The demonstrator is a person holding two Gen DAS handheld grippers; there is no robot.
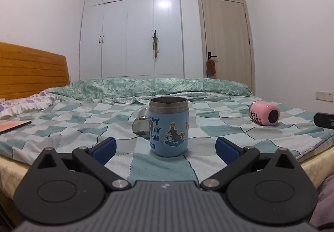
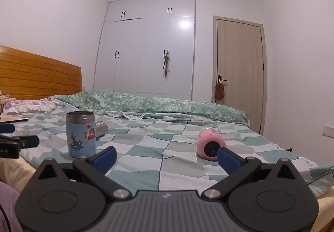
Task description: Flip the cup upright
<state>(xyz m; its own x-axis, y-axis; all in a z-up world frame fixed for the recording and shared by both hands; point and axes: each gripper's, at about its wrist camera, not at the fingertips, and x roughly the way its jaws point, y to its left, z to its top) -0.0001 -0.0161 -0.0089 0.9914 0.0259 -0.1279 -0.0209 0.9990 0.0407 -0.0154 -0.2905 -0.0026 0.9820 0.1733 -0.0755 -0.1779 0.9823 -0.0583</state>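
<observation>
So your left tool [image 1: 165, 146] sits released, its blue pads spread wide on either side of the blue cup [image 1: 169, 126], which stands mouth-up in the lower centre of the left wrist view on the checked bedspread [image 1: 208, 127]. That cup looks finished: its steel rim faces the ceiling and nothing touches it, and the spread pads read as a tool with no grip on the cup. Just behind it, to its left in the frame, a steel cup [image 1: 142, 123] lies on its side (partly hidden by the blue one, so you cannot tell much more about it).

Your right tool [image 2: 166, 157] is likewise released and grasps nothing. The pink cup [image 2: 210, 144] lies on its side at the centre right of the right wrist view, its dark round end turned toward the camera, and the right-hand pad overlaps its lower edge in the frame; whether they touch you cannot tell. Judging by the task, this is the one left to stand up. It lies off-centre between the pads, so you would likely need to shift right before closing on its body. A round cup on soft bedding may roll away when nudged.
</observation>
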